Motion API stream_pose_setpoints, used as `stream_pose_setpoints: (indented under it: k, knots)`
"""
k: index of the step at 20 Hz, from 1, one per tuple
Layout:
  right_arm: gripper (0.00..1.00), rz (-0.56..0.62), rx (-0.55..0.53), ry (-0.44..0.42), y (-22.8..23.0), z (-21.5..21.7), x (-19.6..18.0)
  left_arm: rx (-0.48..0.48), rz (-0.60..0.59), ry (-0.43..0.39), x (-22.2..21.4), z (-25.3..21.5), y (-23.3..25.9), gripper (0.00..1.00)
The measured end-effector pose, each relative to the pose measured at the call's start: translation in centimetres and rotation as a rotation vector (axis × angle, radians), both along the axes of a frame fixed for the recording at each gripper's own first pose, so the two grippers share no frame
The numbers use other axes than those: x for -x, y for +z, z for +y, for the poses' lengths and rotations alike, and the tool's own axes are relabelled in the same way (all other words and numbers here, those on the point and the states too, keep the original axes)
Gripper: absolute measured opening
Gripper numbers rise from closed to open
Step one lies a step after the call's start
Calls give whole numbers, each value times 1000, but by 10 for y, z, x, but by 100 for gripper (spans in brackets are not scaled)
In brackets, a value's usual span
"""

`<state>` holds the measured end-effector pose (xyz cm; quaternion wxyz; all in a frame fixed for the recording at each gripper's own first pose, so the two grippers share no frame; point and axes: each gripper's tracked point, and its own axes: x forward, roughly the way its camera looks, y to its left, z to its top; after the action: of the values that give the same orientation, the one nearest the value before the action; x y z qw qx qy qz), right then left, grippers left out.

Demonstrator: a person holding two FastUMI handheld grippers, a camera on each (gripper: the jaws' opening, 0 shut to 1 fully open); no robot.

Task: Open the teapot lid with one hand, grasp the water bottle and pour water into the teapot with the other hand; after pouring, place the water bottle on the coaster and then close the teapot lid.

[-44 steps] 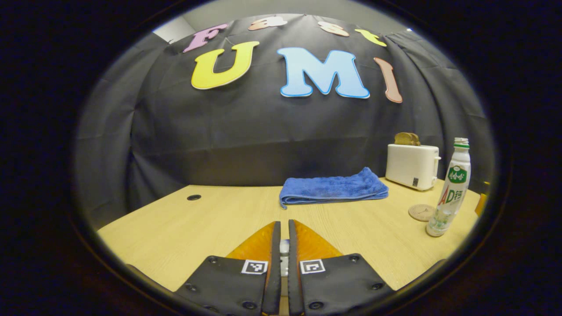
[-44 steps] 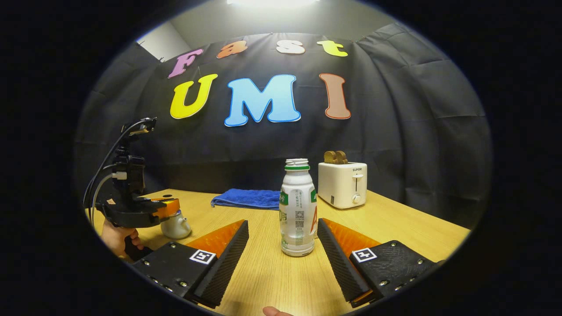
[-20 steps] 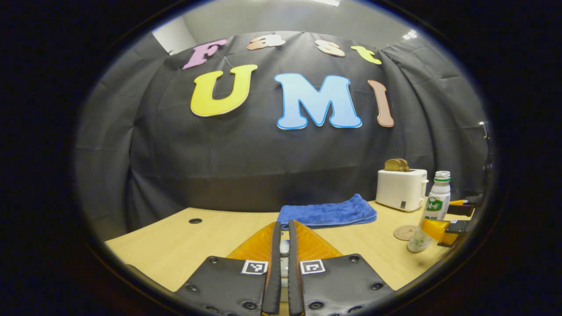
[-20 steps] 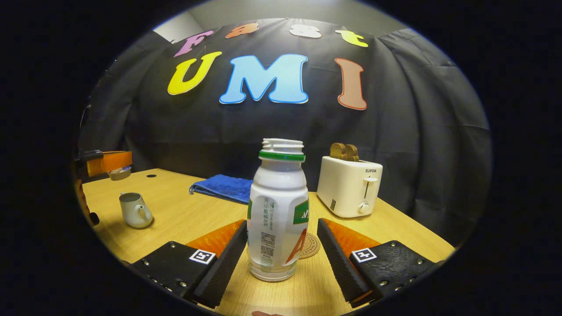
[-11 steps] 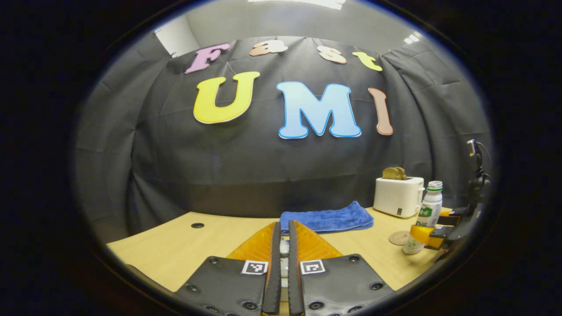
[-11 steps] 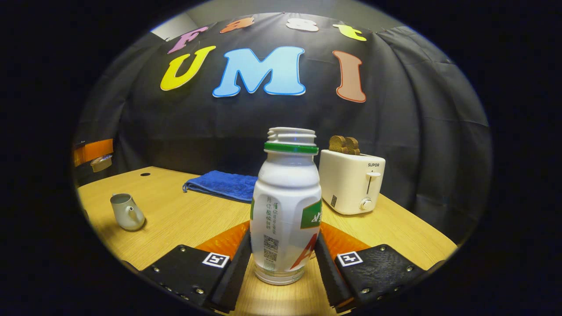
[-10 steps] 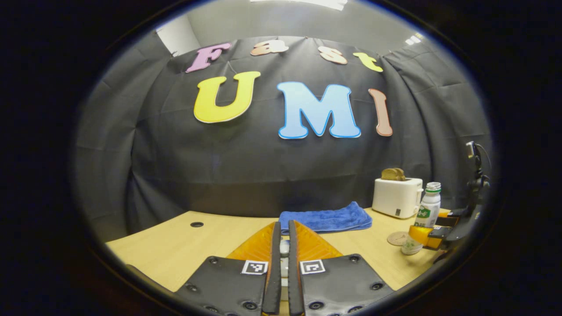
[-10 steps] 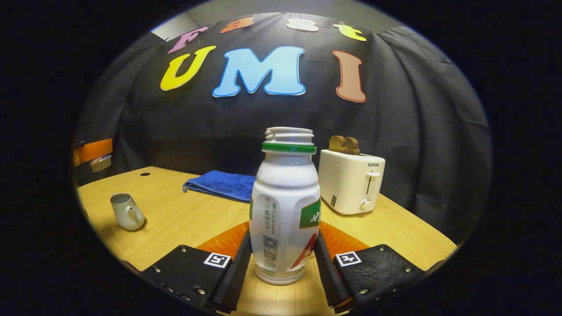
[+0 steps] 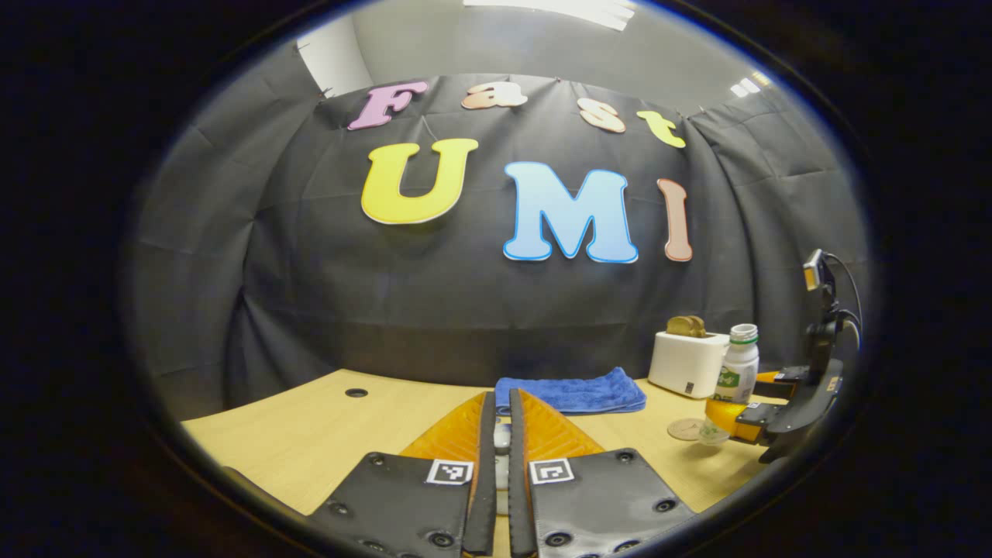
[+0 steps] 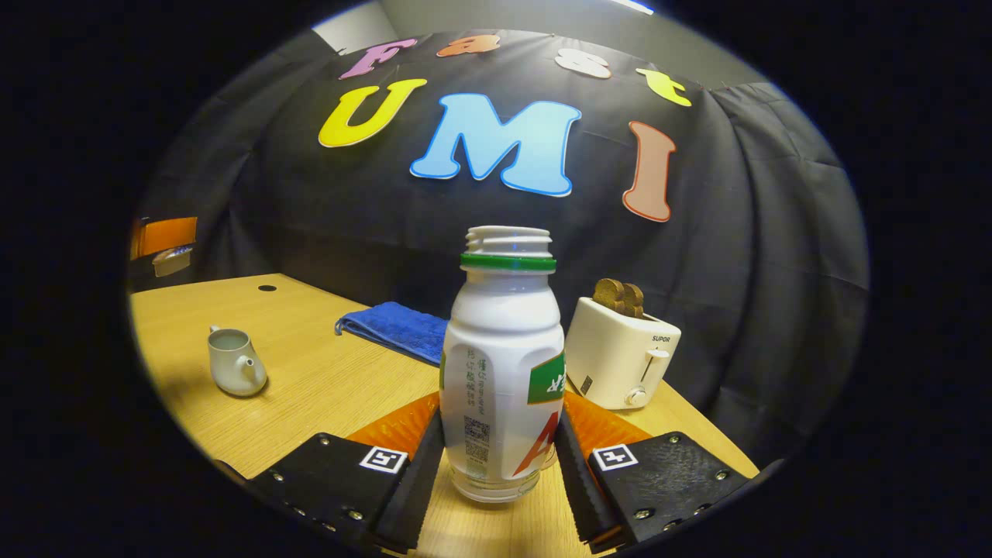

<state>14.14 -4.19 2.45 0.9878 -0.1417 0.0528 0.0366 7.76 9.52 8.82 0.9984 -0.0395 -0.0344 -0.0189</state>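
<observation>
In the right gripper view, the right gripper (image 10: 500, 465) has its two fingers pressed on the lower sides of the water bottle (image 10: 502, 372), one on each side. The bottle is upright, it has no cap, and its base seems a little above the table (image 10: 333, 380). Just behind the bottle, at its right, stands the white toaster (image 10: 624, 353) with bread in the slots. Behind the bottle at its left lies the folded blue towel (image 10: 391, 327). Farther left of the bottle, well apart, the teapot (image 10: 235, 362) stands open on the table. Above it, at the edge of the view, the left gripper (image 10: 163, 244) holds the teapot lid (image 10: 172, 260) in the air.

In the left gripper view, the left gripper's fingers (image 9: 482, 457) are almost together, with a small pale thing between them, probably the lid's knob. Far right, the coaster (image 9: 686, 428) lies on the table just beside the bottle.
</observation>
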Motion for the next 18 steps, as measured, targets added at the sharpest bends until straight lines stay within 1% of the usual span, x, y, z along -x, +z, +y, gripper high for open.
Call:
stream_pose_setpoints:
  k: [1, 2, 7, 8, 10, 11, 12, 14, 15, 16, 17, 18]
  knots:
    - [72, 4, 19, 9, 1, 4, -1, 9, 2, -4, 5, 1, -4, 13]
    - [72, 9, 40, 15, 2, 9, -2, 17, 10, -8, 12, 2, -7, 17]
    - [72, 49, 142, 34, -7, 30, -5, 47, 8, -12, 57, 7, -17, 17]
    - [72, 58, 174, 33, -8, 35, -6, 42, 6, -6, 65, 10, -18, 12]
    - [72, 67, 245, 34, -10, 44, -8, 35, 9, 3, 78, 16, -22, 12]
    - [72, 65, 276, 42, -10, 51, -8, 47, 14, 2, 83, 19, -26, 8]
    - [72, 61, 305, 51, -10, 58, -9, 65, 22, -2, 86, 20, -29, 17]
    - [72, 46, 365, 66, -8, 71, -10, 94, 41, -7, 92, 21, -35, 17]
    - [72, 36, 398, 73, -8, 77, -10, 95, 46, -2, 95, 22, -37, 17]
    - [72, 28, 434, 80, -7, 83, -11, 94, 43, -1, 98, 22, -36, 13]
    - [72, 20, 469, 85, -8, 88, -12, 93, 38, -2, 101, 23, -35, 12]
    - [72, 16, 502, 93, -9, 93, -13, 95, 40, -9, 102, 21, -36, 17]
